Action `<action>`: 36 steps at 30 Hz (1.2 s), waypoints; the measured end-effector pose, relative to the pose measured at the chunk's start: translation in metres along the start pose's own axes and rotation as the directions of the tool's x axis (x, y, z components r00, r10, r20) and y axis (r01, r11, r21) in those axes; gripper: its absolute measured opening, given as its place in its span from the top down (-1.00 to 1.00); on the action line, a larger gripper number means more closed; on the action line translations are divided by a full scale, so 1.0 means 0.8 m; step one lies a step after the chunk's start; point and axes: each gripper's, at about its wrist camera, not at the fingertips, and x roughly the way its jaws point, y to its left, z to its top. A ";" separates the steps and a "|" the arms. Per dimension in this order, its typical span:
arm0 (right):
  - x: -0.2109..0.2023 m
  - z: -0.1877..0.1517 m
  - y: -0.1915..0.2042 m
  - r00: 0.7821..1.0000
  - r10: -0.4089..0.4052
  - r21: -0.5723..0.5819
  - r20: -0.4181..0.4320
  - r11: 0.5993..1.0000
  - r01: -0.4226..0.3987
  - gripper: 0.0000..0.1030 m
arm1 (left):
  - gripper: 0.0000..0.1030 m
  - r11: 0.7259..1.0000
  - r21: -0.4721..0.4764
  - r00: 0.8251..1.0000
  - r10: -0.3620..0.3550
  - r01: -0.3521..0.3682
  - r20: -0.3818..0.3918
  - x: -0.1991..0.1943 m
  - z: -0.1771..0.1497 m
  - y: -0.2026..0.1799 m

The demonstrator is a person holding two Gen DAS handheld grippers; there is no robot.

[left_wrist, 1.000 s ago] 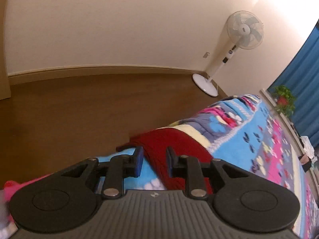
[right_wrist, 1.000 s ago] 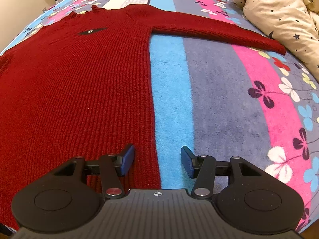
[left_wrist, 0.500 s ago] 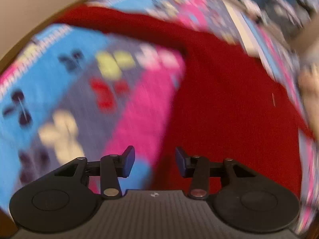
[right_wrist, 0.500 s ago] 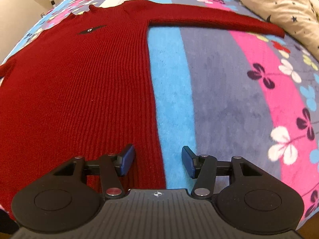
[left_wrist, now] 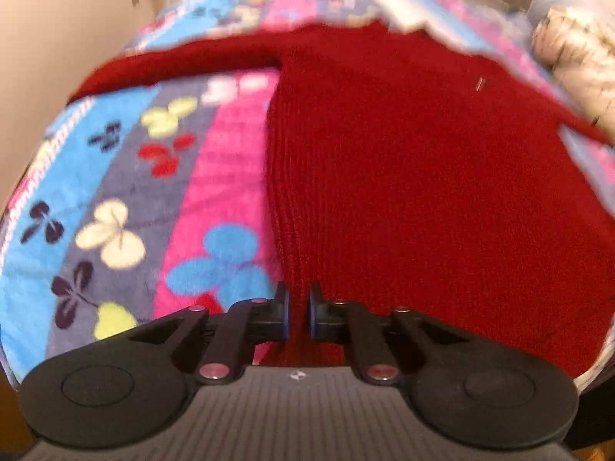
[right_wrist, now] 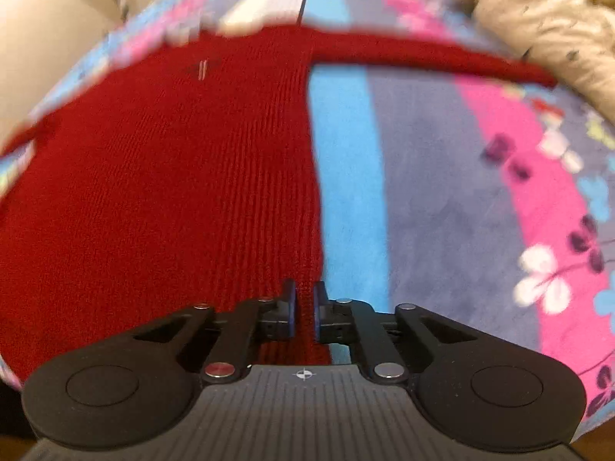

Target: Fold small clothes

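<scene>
A dark red knit sweater lies flat on a striped flowered blanket, sleeves spread out to both sides. My left gripper is shut on the sweater's near left hem corner. In the right wrist view the same sweater fills the left half, and my right gripper is shut on its near right hem corner. Both views are motion-blurred.
A cream star-print duvet is bunched at the far right of the bed; it also shows in the left wrist view. The blanket extends right of the sweater. A beige wall rises on the left.
The left gripper swung from facing the floor and fan to the sweater's hem and closed on it. The right gripper closed on the hem's right corner.
</scene>
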 end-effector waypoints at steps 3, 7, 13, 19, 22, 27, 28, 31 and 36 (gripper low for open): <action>-0.037 0.004 -0.019 0.995 0.007 0.064 0.103 0.998 -0.014 0.91 | 0.83 0.994 -0.068 0.991 -0.073 0.081 0.112 -0.041 0.003 0.012; 0.004 -0.004 -0.025 0.997 -0.020 0.070 -0.075 0.997 0.025 0.90 | 0.83 0.998 -0.053 1.000 -0.017 0.017 0.005 -0.019 -0.007 0.015; -0.006 0.008 -0.008 0.994 -0.102 0.027 0.042 0.995 0.101 0.71 | 0.36 0.988 0.081 0.981 0.119 -0.133 0.154 -0.028 0.004 -0.013; 0.037 -0.005 0.021 0.989 -0.001 -0.063 -0.147 0.998 -0.008 0.19 | 0.26 0.991 0.128 0.998 0.030 -0.023 -0.048 0.027 0.005 -0.032; 0.047 -0.009 0.039 0.983 -0.077 -0.173 -0.164 0.984 0.048 0.19 | 0.26 0.987 0.153 0.991 0.064 -0.045 -0.119 0.049 0.003 -0.039; 0.014 0.010 0.028 1.000 -0.026 -0.054 -0.001 0.998 0.026 0.19 | -0.05 0.993 0.119 0.997 0.019 -0.028 0.079 0.017 0.020 -0.044; 0.007 0.015 0.028 0.999 -0.016 -0.040 0.049 0.999 0.018 0.19 | -0.06 0.994 0.103 0.993 0.026 -0.038 0.117 0.013 0.025 -0.044; -0.012 0.031 0.032 0.980 0.020 -0.013 0.199 1.000 -0.018 0.19 | -0.09 0.995 0.075 0.975 0.047 -0.065 0.218 0.002 0.037 -0.050; -0.040 0.049 0.025 0.914 0.087 0.049 0.395 0.992 -0.115 0.09 | -0.11 0.996 0.031 0.918 0.068 -0.088 0.391 -0.029 0.065 -0.059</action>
